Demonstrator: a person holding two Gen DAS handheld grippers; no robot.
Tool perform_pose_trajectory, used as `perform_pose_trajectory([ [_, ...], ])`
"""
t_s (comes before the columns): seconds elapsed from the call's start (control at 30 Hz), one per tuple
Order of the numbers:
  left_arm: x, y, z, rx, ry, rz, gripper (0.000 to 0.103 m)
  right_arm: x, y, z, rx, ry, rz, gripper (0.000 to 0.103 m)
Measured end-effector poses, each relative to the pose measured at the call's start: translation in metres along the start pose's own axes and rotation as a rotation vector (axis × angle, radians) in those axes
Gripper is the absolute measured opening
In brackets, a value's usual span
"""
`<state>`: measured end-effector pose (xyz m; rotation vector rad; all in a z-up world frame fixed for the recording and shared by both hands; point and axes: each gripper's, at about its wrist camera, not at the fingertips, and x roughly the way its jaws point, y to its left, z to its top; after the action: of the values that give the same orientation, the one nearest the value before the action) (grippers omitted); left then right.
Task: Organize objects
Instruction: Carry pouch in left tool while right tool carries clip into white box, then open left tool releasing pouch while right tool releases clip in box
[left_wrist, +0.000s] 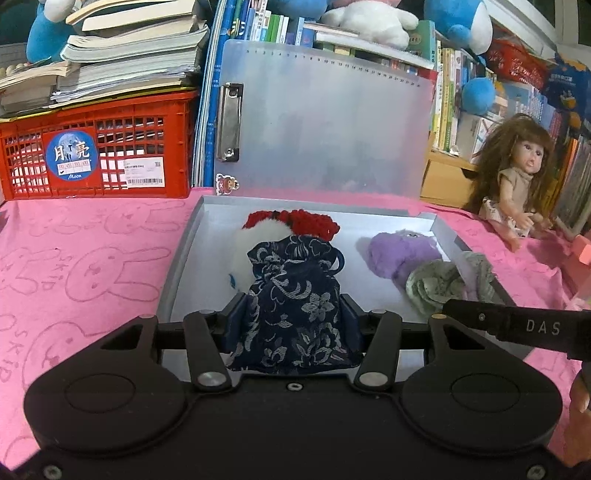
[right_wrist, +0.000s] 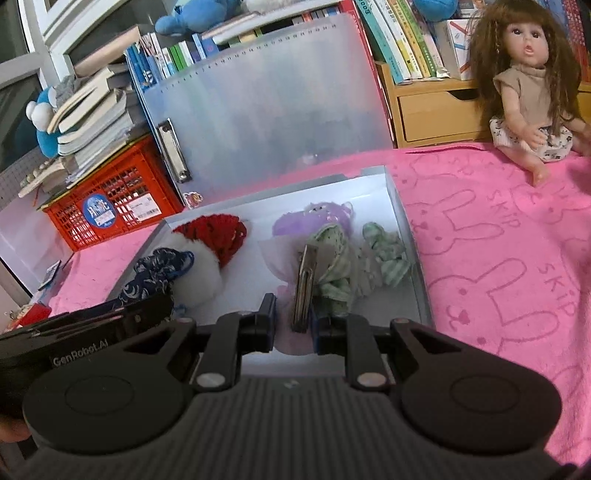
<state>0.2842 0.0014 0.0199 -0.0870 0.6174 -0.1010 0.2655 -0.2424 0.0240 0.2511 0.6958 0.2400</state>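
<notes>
pink towel (left_wrist: 92, 266); left jaws hold navy pouch (left_wrist: 295, 310); right jaws clamp hair clip (right_wrist: 304, 288)

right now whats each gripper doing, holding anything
left gripper: closed on the navy floral pouch, over the grey box.
right gripper: closed on the metal clip of the green striped hair bow.

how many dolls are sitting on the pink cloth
1. The doll sits on the pink cloth at the far right, beyond the tray, leaning against the wooden drawer unit. Others may be out of frame.
</notes>
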Motion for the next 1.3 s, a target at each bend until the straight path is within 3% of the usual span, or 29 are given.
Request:
perform_pose_trajectory([
  [0.77,0.035,-0.002,0.009,-0.001,0.013,0.044,0.05,0.031,-0.007,0.015,-0.001,0.044,-0.035,0.024],
  [1.0,0.032,-0.002,0.008,0.0,0.018,0.043,0.053,0.024,-0.003,0.013,-0.036,0.038,-0.039,0.04],
  [1.1,0.026,-0.004,0.008,0.002,0.011,0.033,0.064,0.019,-0.001,0.013,-0.039,0.035,-0.033,0.055],
  [1.3,0.006,-0.012,0.014,0.047,-0.027,0.031,0.076,0.004,0.003,0.016,-0.052,0.011,-0.035,0.062],
])
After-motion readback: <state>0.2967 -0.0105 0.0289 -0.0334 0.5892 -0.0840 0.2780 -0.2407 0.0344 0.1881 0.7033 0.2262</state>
